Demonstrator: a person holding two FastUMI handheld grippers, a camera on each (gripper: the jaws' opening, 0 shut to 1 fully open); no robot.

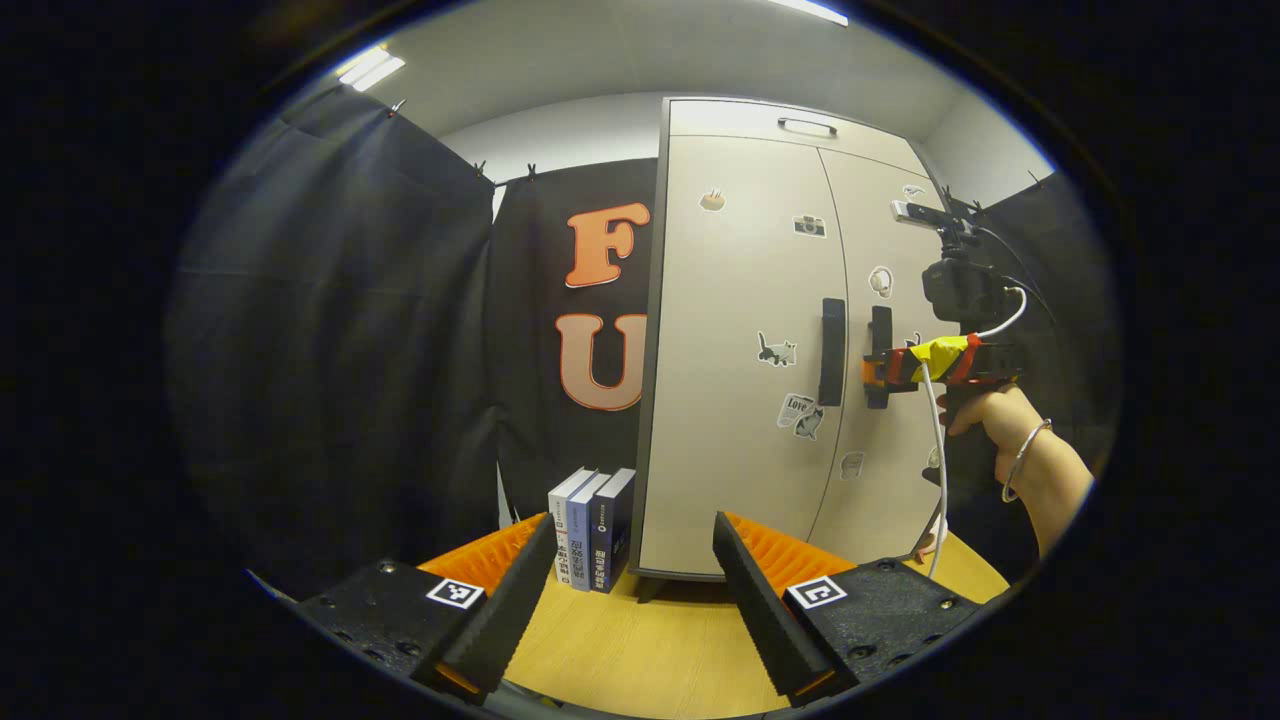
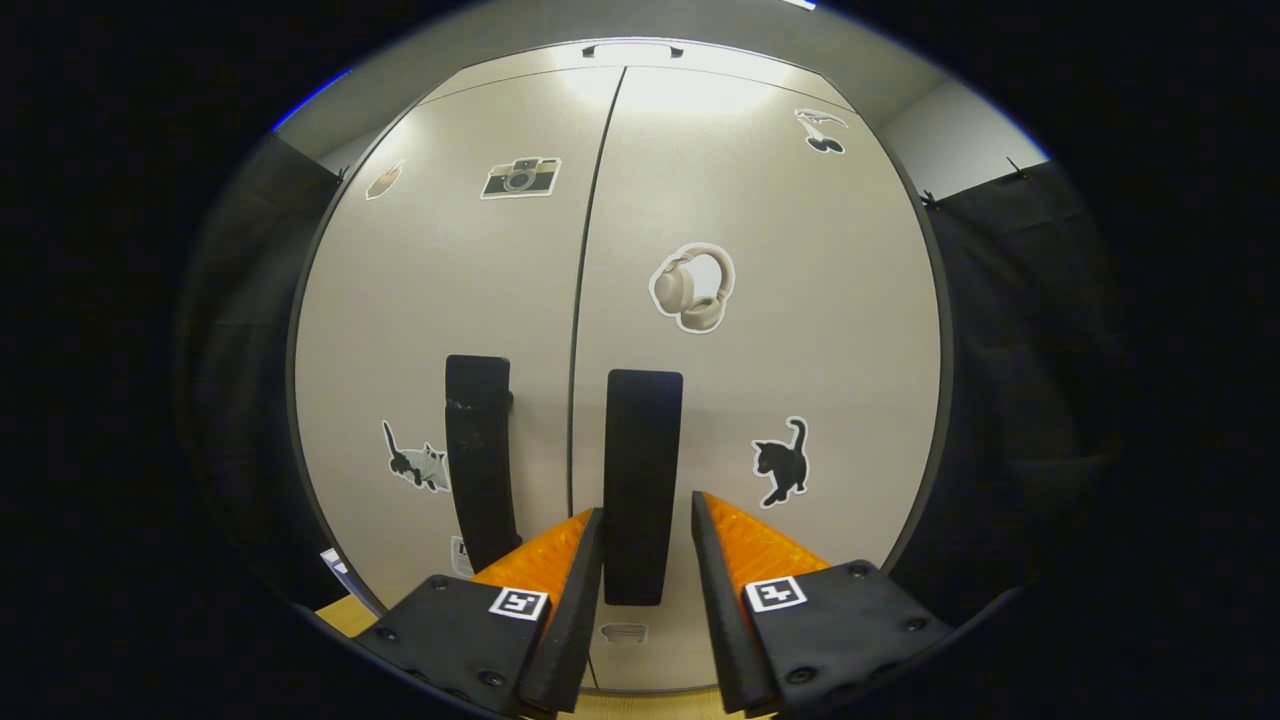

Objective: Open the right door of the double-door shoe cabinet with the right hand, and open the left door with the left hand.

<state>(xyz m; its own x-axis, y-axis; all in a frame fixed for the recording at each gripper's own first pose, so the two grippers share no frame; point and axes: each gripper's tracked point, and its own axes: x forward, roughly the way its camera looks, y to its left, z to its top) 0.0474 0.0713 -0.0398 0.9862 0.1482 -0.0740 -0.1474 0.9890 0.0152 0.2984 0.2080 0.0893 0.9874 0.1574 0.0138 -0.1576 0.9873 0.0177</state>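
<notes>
Two grippers in play here, and the right one is doing the work at the moment. In the right gripper view, the right gripper (image 2: 645, 530) is sitting with its fingers on either side of the right door's handle (image 2: 642, 485), the bar running up between them. The fingers are looking narrow, but there's a sliver of gap on both sides, so I'm not calling it a grip yet. The handle is a tall bar with its long axis going straight up and down, facing out at the camera. Just to the left of the fingers, the left door's handle (image 2: 478, 460) is standing the same way, upright and parallel, with the door seam between the two.

So my read is that step one, the right door, is in hand: closing on the bar, then pulling back so the door is swinging out on its outer edge.

The left gripper (image 1: 632, 575) is hanging back over the wooden table (image 1: 640, 650), fingers spread wide and holding nothing. Beyond its fingertips some books (image 1: 592, 525) are standing against the cabinet (image 1: 745, 370), and farther up to the right both doors are sitting shut, with a hand (image 1: 985, 415) holding the other gripper at the handles.
</notes>
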